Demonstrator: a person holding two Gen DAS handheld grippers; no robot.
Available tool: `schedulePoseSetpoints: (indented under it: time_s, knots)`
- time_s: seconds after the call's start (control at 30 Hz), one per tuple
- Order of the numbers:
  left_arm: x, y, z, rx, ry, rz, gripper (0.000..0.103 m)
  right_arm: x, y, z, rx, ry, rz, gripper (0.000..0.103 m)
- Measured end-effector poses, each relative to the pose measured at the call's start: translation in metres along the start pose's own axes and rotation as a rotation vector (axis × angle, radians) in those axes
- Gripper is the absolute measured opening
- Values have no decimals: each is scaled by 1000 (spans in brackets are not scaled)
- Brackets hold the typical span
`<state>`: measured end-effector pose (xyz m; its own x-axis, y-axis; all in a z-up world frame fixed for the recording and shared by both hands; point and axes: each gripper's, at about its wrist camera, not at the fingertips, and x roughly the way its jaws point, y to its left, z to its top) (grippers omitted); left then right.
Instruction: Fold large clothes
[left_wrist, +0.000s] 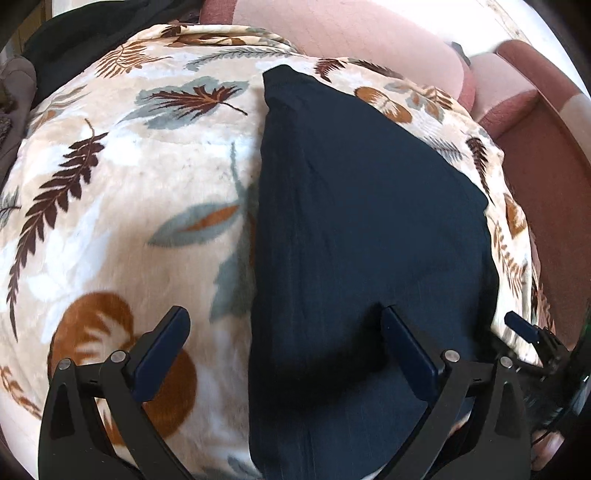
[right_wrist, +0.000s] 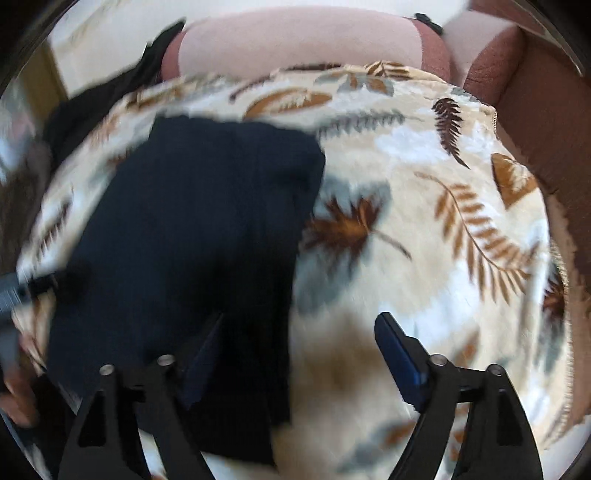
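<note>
A dark navy garment, folded into a long panel, lies on a leaf-print blanket. The left gripper and right gripper hover with jaws spread, gripping nothing. Next move, likely: grasp the 6 o'clock edge and fold toward 12.

No legible text (either view).
</note>
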<state>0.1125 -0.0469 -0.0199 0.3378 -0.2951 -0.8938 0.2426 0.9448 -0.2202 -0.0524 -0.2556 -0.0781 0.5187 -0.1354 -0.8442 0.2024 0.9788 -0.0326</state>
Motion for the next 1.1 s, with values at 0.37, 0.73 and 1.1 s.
schedulePoseSetpoints:
  time_s: [0.37, 0.73, 1.1]
  knots:
    - [-48, -14, -53, 162, -147, 179, 103, -53, 0, -29, -35, -32, -158, 91]
    - [-59, -24, -87, 261, -174, 166, 103, -82, 12, -46, -77, -158, -203, 101]
    - [-56, -33, -97, 273, -145, 134, 103, -93, 8, -46, -25, -204, -182, 102]
